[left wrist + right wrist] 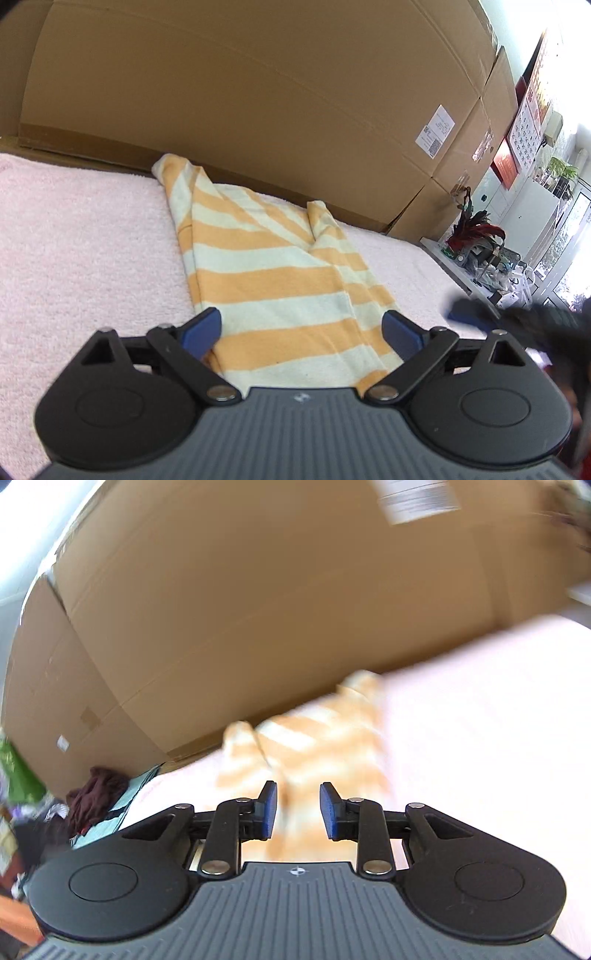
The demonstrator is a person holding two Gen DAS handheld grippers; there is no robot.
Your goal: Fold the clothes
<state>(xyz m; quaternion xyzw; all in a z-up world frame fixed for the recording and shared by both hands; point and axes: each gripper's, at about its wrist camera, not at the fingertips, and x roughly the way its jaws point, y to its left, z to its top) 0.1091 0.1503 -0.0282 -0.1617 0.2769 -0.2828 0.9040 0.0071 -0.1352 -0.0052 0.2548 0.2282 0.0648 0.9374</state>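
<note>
Garment: we find the striped top (280, 273) lying on the pink towel (81, 236), its far end near the cardboard box (258, 92).
Done: sides look turned in, leaving a narrow strip, we judge.
Left: the lengthwise fold and squaring up.
Left gripper (302, 328): jaws wide, astride the near hem, gripping nothing.
Right gripper (298, 810): jaws partly parted, empty; blurred view, top beyond them.

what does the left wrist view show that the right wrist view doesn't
Only the left wrist view: a calendar on the wall, potted plants, a cluttered side table, and the left gripper open wide over the cloth.
Only the right wrist view: a dark clothes pile and the right gripper open, nothing gripped.
Both: the striped garment, pink towel surface, cardboard boxes.
</note>
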